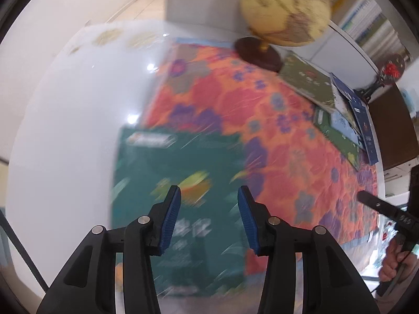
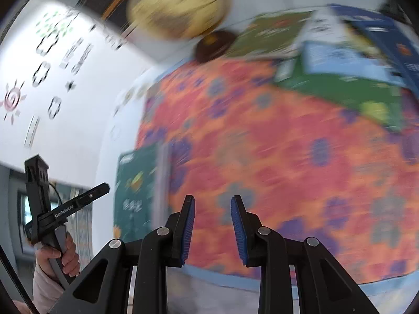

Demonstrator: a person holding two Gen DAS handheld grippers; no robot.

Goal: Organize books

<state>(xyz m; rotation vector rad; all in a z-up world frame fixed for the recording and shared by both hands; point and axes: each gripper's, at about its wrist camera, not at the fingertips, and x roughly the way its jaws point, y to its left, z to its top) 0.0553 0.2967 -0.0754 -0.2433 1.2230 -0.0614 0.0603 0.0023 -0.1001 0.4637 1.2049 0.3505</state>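
A dark teal book (image 1: 178,183) lies flat, partly on the orange flowered cloth (image 1: 275,136) and partly on the white table (image 1: 65,130). My left gripper (image 1: 209,196) hovers over its cover, open, with nothing between the blue pads. In the right wrist view the same teal book (image 2: 136,191) lies off to the left. My right gripper (image 2: 212,198) hangs over the flowered cloth (image 2: 288,157), its jaws narrowly open and empty. A loose pile of books (image 1: 340,110) (image 2: 340,60), green and blue covers overlapping, sits at the cloth's far right. Both views are motion-blurred.
A yellow globe (image 1: 285,7) (image 2: 178,5) on a dark round base (image 1: 259,52) stands at the back of the cloth beside the pile. A hand (image 2: 60,259) grips the other tool's handle at the left. Shelves of books (image 1: 371,21) line the far right.
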